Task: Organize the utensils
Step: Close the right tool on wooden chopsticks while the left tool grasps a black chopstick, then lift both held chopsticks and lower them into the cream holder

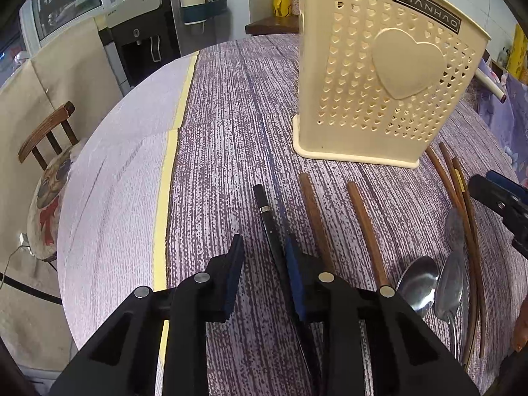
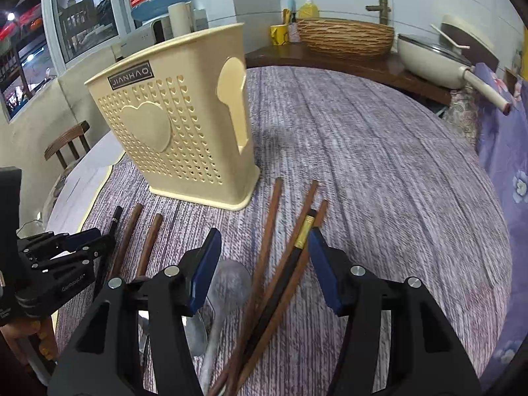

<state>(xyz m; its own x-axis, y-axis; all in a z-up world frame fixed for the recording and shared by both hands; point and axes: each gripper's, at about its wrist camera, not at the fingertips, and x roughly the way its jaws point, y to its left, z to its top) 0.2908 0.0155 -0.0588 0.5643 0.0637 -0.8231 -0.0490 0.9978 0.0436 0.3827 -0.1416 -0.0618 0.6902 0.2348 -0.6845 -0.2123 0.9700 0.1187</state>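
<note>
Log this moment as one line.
left gripper: open, over black chopstick | right gripper: open, above chopsticks | holder: upright

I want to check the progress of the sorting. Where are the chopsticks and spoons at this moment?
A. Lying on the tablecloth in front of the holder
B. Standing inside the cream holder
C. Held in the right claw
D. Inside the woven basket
A: the chopsticks and spoons lie flat on the tablecloth, in front of the cream holder; the right claw is open above them.

holder (image 2: 184, 138) blocks rear | tablecloth (image 2: 379, 171) right side open
</note>
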